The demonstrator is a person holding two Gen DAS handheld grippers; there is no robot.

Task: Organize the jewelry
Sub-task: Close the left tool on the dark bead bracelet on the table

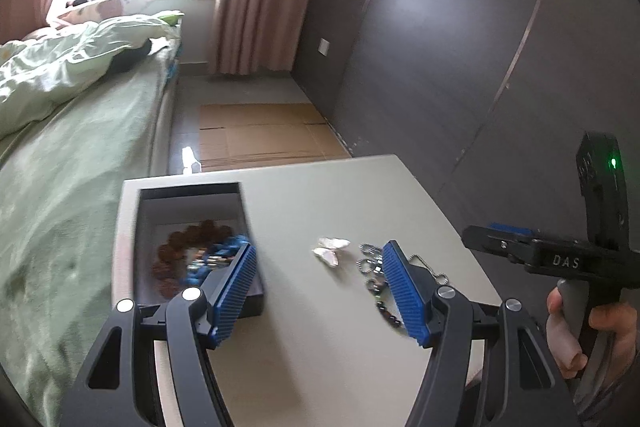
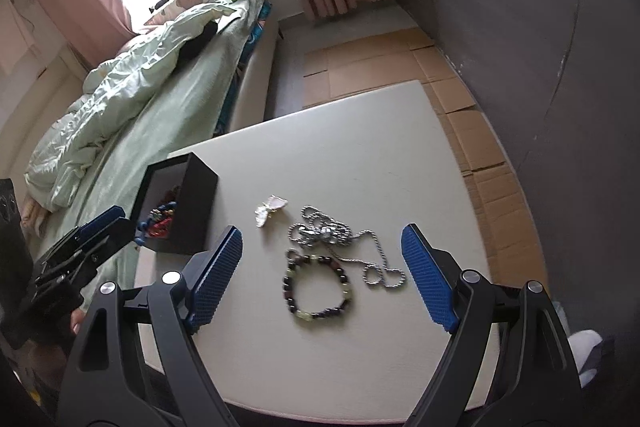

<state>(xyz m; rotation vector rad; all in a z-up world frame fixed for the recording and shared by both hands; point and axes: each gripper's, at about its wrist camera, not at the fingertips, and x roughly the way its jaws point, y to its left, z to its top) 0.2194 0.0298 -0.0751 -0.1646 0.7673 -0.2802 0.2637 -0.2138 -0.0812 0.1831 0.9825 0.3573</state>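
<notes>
Hovering w/ jaws wide apart, both grippers hold nothing; bead bracelet lies on bench beside chain necklace, box near. Risk: chain snags, drags along.

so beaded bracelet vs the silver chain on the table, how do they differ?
Build: the beaded bracelet is dark round beads with a few pale green ones; the silver chain is thin metal links.
Pose: the bracelet lies as one open ring; the chain is bunched at one end, with a strand trailing off into a small loop.
Place: the bracelet lies nearer the right gripper than the chain.
Shared: both lie loose on the white table, outside the black box.
</notes>
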